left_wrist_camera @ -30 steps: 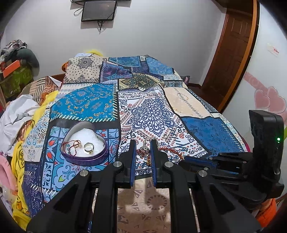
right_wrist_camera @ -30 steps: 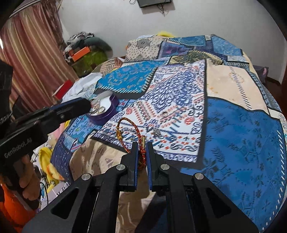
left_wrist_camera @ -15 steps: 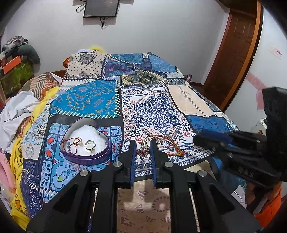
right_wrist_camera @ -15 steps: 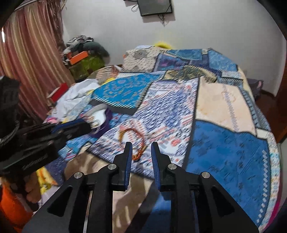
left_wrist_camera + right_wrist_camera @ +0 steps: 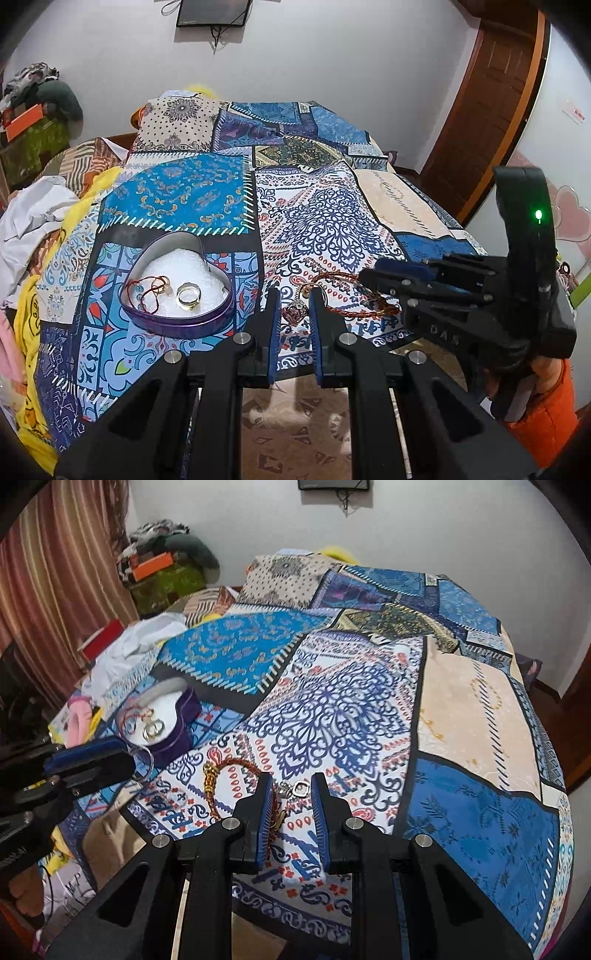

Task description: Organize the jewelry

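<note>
A purple heart-shaped tin (image 5: 177,325) with white lining lies on the patchwork bedspread, holding a gold ring (image 5: 189,295) and a red cord bracelet (image 5: 147,291); it also shows in the right wrist view (image 5: 173,716). A red-gold braided bracelet (image 5: 354,306) lies right of it, also in the right wrist view (image 5: 229,768). A beaded pendant (image 5: 295,312) lies between my left gripper's (image 5: 292,314) open jaws. My right gripper (image 5: 291,801) is open, with a small silver charm (image 5: 301,788) just ahead. In the right wrist view a thin ring (image 5: 142,762) hangs at the left gripper's tip.
The bedspread (image 5: 461,701) covers the bed. Clothes and yellow fabric (image 5: 37,229) pile at the left edge. A wooden door (image 5: 491,103) stands at the right. Boxes and clothing (image 5: 162,568) stack near the striped curtain.
My right gripper has opened, let go of the braided bracelet, and moved back over the bed. The bracelet now lies on the spread. My left gripper's jaws stay slightly apart.
</note>
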Demonstrator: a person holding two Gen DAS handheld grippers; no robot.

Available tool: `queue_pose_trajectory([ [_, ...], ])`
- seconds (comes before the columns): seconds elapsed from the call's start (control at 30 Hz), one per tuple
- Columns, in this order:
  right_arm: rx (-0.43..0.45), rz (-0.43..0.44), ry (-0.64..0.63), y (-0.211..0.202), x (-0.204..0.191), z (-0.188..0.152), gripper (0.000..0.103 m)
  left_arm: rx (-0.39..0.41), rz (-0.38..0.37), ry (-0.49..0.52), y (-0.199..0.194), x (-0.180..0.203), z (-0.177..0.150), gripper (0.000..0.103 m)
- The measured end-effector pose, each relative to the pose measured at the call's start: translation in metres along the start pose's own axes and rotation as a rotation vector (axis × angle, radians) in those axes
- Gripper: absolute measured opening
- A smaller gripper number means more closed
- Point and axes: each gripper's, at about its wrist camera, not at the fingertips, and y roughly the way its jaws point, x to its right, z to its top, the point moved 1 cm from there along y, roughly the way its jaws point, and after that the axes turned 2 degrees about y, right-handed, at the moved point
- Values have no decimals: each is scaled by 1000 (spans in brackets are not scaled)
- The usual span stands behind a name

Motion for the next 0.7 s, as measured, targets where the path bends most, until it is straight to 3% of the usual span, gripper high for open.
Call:
queue_pose_trajectory([
  [0.2,-25,44,6,0,0,-12,12,-8,-10,-8,8,-4,0,13],
  [0.4,-38,196,42,-8,-2,-14,11,-17,-18,-15,14,-5,-1,13],
  [0.7,-49,98,53,-2,4,-9,12,-21,-18,-30,17,-11,-2,13],
])
